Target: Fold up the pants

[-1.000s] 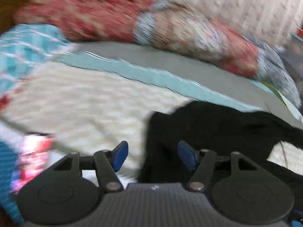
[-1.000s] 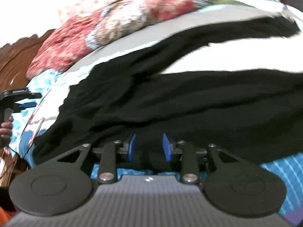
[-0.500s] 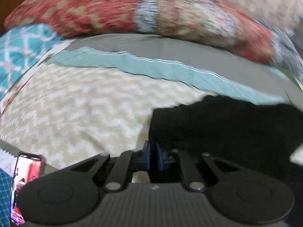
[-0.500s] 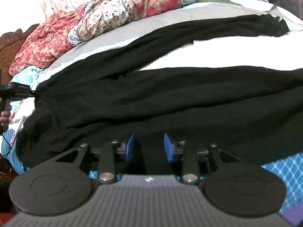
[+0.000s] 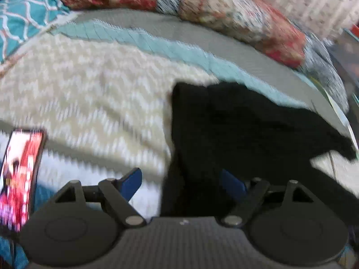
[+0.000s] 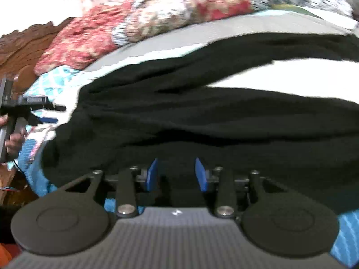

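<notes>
Black pants (image 6: 202, 116) lie spread across the bed, both legs running off to the right. In the left wrist view their near corner (image 5: 224, 123) lies beneath my left gripper (image 5: 181, 181). Its jaws are opening wide, with a strip of black cloth between the blue pads (image 5: 132, 179) and neither pad pressing on it. My right gripper (image 6: 176, 174) sits low over the near edge of the pants. Its jaws are opening slowly, with black cloth between the pads (image 6: 152, 174), loose. The left gripper (image 6: 44, 112) also shows at the left of the right wrist view, held by a hand (image 6: 13, 139).
A lit phone (image 5: 20, 174) lies on the cream patterned bedspread (image 5: 89, 94) at the left. Red floral pillows (image 5: 224, 11) line the far side, with a teal patterned cloth (image 5: 24, 18) beside them. A carved wooden headboard (image 6: 22, 47) stands at the far left.
Half a second ago the left gripper was shut at the corner of the pants; its jaws have since spread wide. The right gripper's pads have parted a little more.
</notes>
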